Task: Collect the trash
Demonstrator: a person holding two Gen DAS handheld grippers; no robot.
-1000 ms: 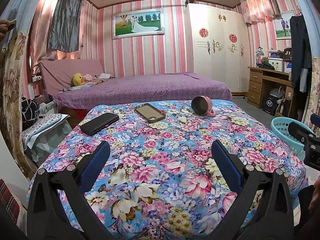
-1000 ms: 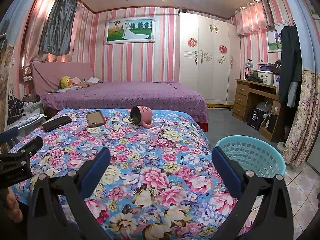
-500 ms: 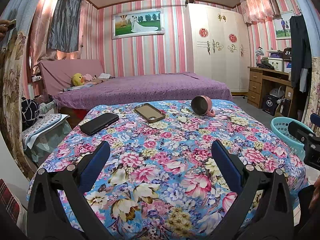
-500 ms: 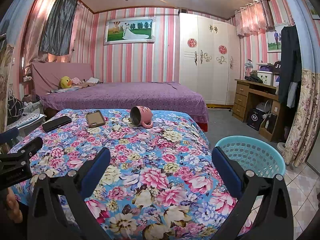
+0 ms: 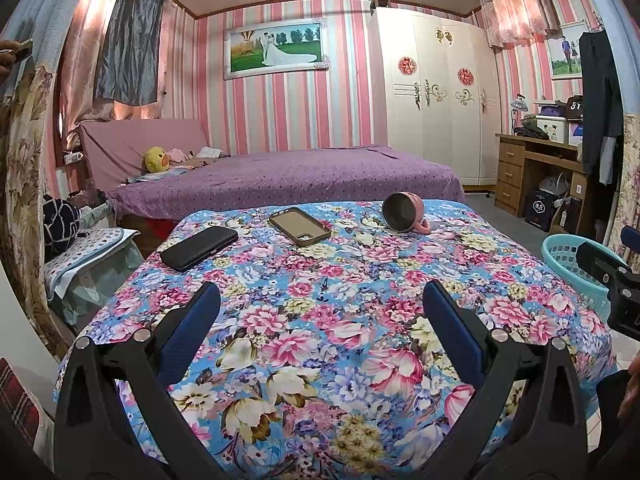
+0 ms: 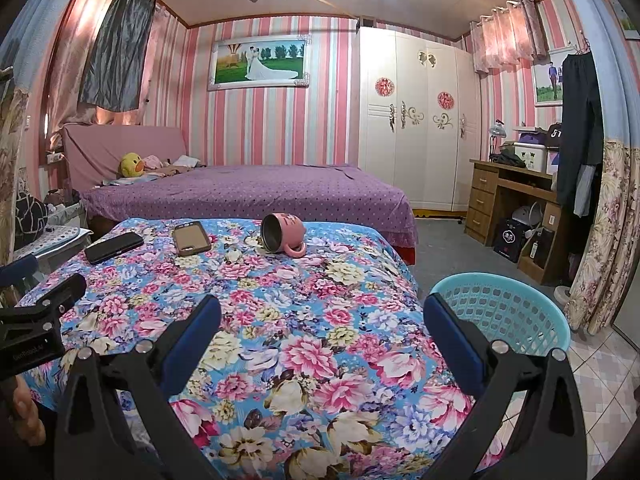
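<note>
On the floral-covered worktop (image 5: 320,320), going left to right, lie a black phone (image 5: 199,247), a phone in a brown case (image 5: 299,226) and a pink mug (image 5: 404,212) tipped on its side, mouth toward the cameras. To the right, just beside the worktop's edge, stands a turquoise basket (image 6: 516,312) on the floor; what shows of its inside looks bare, though its bottom is hidden. Nothing plainly like trash shows on the cloth, so this could be a collecting job with these three things yet to go in the basket, or a surface already rid of litter with only keepsakes left; the pictures do not settle which.

The left gripper (image 5: 320,312) hovers low over the near edge of the worktop, fingers spread wide, holding nothing. The right gripper (image 6: 322,312) hovers alongside it, level, likewise spread wide and empty, its right finger in front of the basket's rim.
</note>
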